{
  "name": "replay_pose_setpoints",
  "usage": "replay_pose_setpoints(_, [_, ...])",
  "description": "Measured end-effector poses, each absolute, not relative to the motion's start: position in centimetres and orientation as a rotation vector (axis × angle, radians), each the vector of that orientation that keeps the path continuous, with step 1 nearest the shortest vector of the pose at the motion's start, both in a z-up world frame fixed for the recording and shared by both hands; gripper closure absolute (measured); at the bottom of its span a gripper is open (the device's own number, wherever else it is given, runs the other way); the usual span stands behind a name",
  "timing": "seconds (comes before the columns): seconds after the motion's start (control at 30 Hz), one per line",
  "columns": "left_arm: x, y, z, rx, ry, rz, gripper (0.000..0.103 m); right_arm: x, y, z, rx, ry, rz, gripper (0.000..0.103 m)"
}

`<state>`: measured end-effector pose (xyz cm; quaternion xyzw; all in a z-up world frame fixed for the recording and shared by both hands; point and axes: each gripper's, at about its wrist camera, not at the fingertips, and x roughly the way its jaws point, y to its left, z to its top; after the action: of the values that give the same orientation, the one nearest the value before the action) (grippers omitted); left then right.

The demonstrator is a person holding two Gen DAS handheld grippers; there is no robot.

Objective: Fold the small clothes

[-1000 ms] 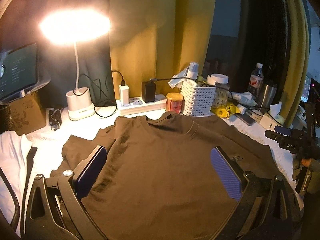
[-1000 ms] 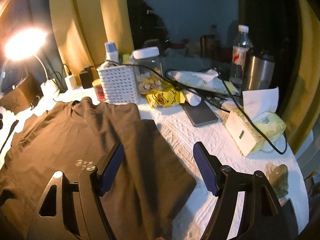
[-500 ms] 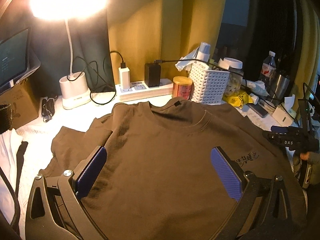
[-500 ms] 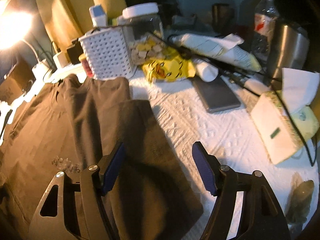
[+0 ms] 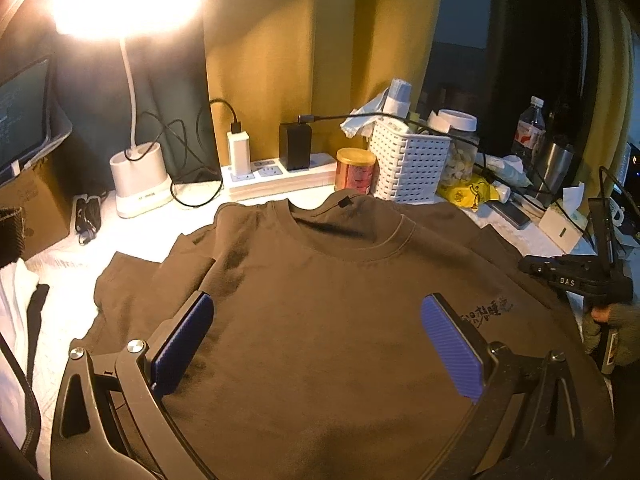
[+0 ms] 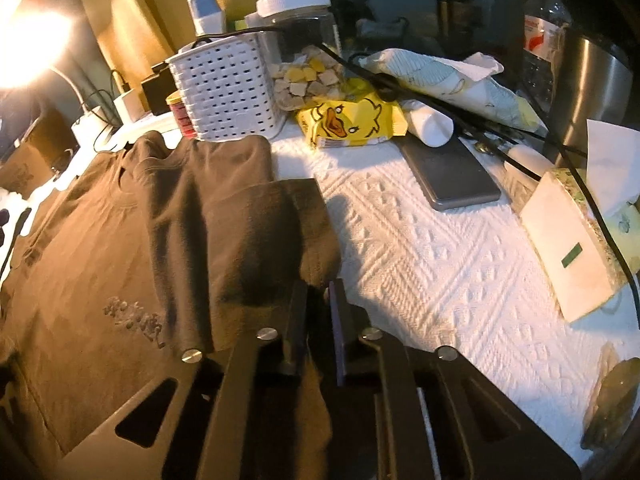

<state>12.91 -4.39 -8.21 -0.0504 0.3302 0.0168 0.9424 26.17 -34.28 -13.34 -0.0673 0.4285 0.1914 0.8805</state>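
A brown T-shirt (image 5: 320, 280) lies flat, front up, on the white textured table cover (image 6: 420, 260), collar toward the far clutter. My left gripper (image 5: 316, 300) hovers over its chest, open, blue pads wide apart with nothing between them. In the right wrist view the shirt's right sleeve (image 6: 260, 232) lies folded over, and my right gripper (image 6: 318, 286) has its jaws closing tight on the sleeve's near corner, fabric pinched between them. That right gripper (image 5: 576, 276) also shows at the shirt's right edge in the left wrist view, held by a hand.
Along the back stand a lit desk lamp (image 5: 136, 184), a power strip (image 5: 280, 172), a red can (image 5: 356, 170), a white basket (image 5: 412, 168) and a jar (image 6: 304, 40). A yellow duck packet (image 6: 348, 120), phone (image 6: 448, 172), tissue box (image 6: 576, 248) and steel cup (image 6: 592, 80) crowd the right.
The right gripper's jaws went from wide open to closed on the sleeve corner. Both grippers dropped lower and closer to the shirt.
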Motion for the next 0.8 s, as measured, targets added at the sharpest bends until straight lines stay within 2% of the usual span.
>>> replay_pose_setpoints(0.47, [10.8, -2.9, -6.8, -0.134, 0.614, -0.01, 0.001, 22.3, -32.4, -7.4, -0.157, 0.76, 0.4, 0.094])
replay_pose_setpoints(0.8, [9.0, -0.3, -6.9, -0.157, 0.592, -0.026, 0.001, 19.9, -27.1, -8.0, -0.218, 0.789, 0.418, 0.094])
